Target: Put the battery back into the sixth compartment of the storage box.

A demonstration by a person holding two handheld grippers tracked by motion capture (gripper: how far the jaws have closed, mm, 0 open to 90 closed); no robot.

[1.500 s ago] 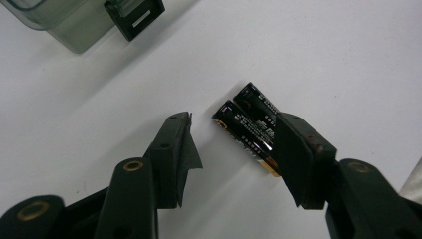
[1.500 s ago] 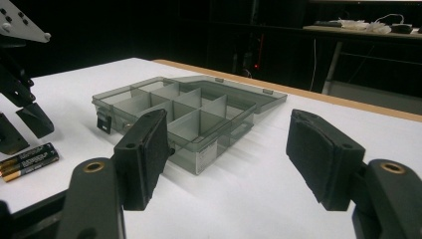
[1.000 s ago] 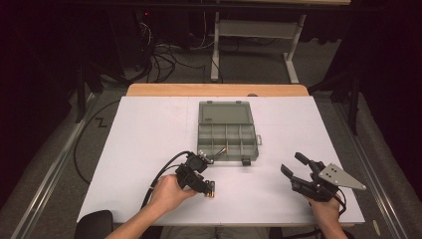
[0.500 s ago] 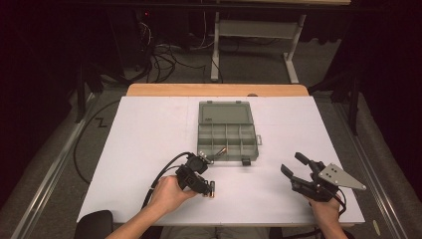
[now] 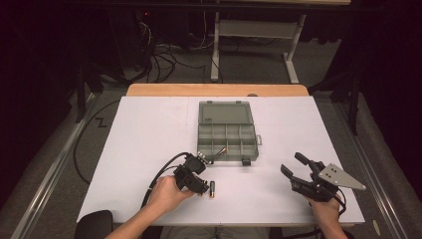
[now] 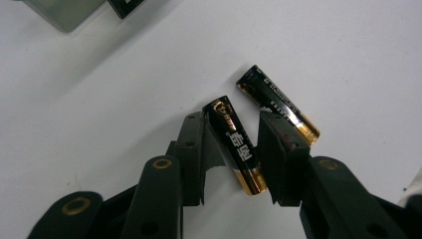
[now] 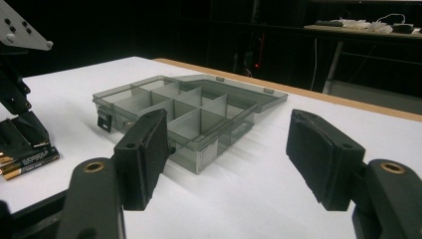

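From above, my left gripper (image 5: pixel 206 188) sits low on the white table (image 5: pixel 149 129), just short of the open organizer box (image 5: pixel 227 140); my right gripper (image 5: pixel 294 168) waits open, well apart. Along my left claw, the jaws have just been closing around one battery (image 6: pixel 236 145), pads not yet pressing; a second battery (image 6: pixel 277 103) lies just beside. It's light, stiff and slick, I judge, so I'd pinch mid-barrel. Along my right claw, wide jaws frame the box.

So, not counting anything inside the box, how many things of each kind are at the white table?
AA batteries: 2, one between the jaws of the left tool, one beside it
Clear compartment box, lid open: 1
Tools: 2, the left tool, whose jaws have just been closing, and the right tool, open
Total: 5
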